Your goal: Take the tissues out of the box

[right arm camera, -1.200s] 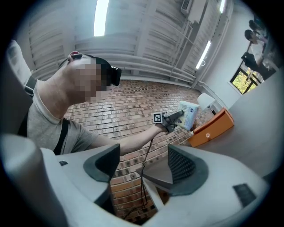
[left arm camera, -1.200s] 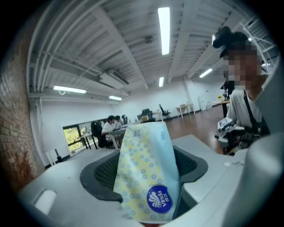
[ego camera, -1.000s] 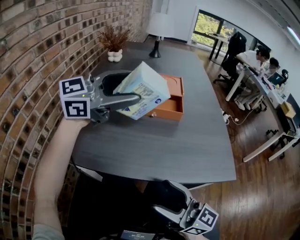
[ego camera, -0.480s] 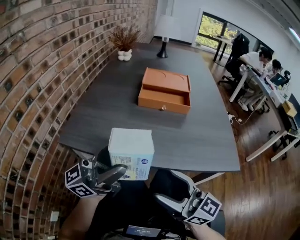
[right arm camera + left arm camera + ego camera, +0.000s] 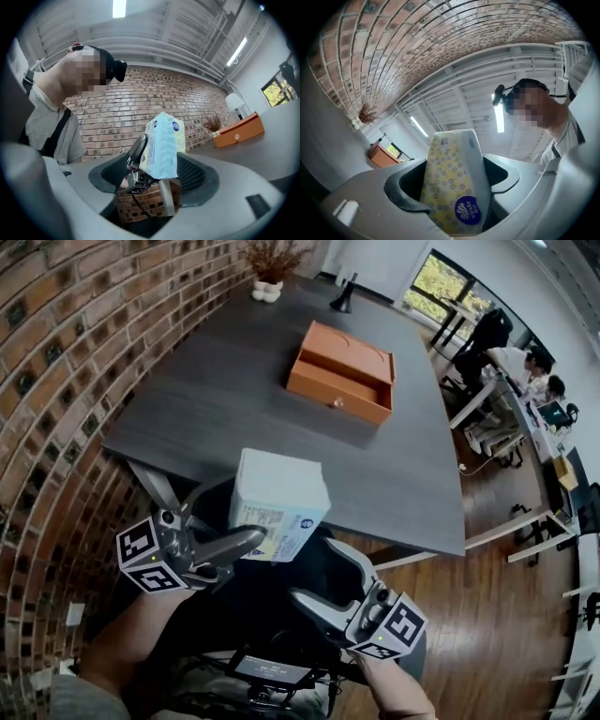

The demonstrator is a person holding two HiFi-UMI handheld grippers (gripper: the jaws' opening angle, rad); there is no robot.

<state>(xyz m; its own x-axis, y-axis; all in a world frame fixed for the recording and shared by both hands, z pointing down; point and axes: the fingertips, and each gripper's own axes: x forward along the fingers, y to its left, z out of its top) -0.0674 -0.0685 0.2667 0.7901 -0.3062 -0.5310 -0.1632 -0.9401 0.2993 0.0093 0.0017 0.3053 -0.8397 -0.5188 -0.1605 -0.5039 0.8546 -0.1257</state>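
Observation:
A wrapped tissue pack (image 5: 278, 502), white and pale blue with yellow print, hangs in the air just off the table's near edge. My left gripper (image 5: 246, 521) is shut on it, one finger on each broad side; in the left gripper view the pack (image 5: 454, 187) fills the gap between the jaws. The orange drawer box (image 5: 342, 369) sits far back on the dark table (image 5: 225, 409), its drawer shut. My right gripper (image 5: 314, 570) is low at the right, open and empty, its jaws pointing up at the pack (image 5: 163, 140) without touching it.
A brick wall (image 5: 75, 343) runs along the left. A dried plant in a white vase (image 5: 270, 261) and a lamp (image 5: 345, 298) stand at the table's far end. People sit at desks (image 5: 525, 367) on the far right across a wooden floor.
The left gripper carried the tissue pack from above the orange box back toward me, past the table's near edge. The right gripper rose a little.

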